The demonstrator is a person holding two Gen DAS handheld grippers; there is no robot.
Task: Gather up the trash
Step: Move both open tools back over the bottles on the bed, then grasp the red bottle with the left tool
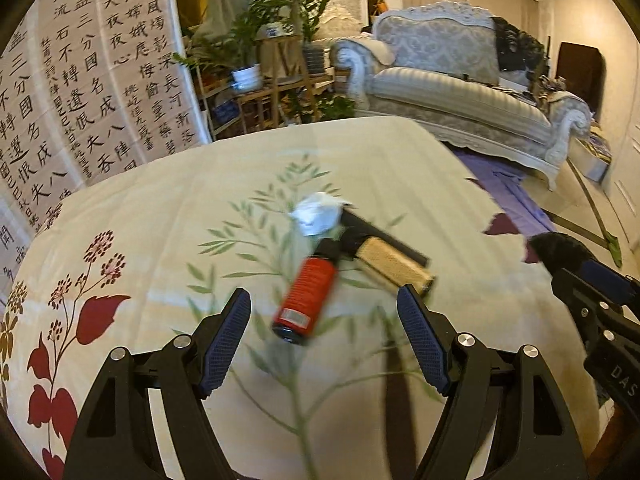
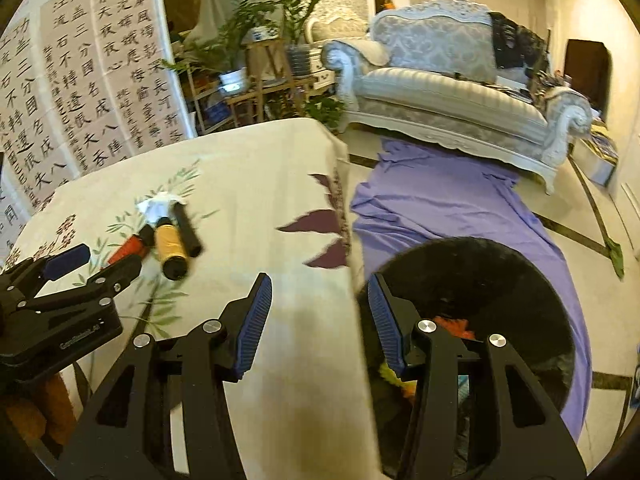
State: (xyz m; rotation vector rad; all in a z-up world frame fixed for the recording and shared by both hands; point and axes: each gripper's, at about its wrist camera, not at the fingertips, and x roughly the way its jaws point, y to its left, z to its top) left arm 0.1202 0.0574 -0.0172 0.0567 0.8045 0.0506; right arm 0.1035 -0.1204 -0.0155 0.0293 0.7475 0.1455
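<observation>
Both claws are empty right now. The left claw (image 1: 324, 334) is spread wide over the tabletop (image 1: 160, 216), its pads on either side of the near end of a red can (image 1: 306, 294) but not touching it. The can lies mid-tabletop, bunched with a crumpled white paper wad (image 1: 318, 216), a tan roll (image 1: 394, 264) and a black tube (image 2: 187, 228). The right claw (image 2: 320, 320) sits partly open over the tabletop's right edge, nothing between its pads, above a black bin (image 2: 500, 280) on the purple sheet (image 2: 460, 200).
</observation>
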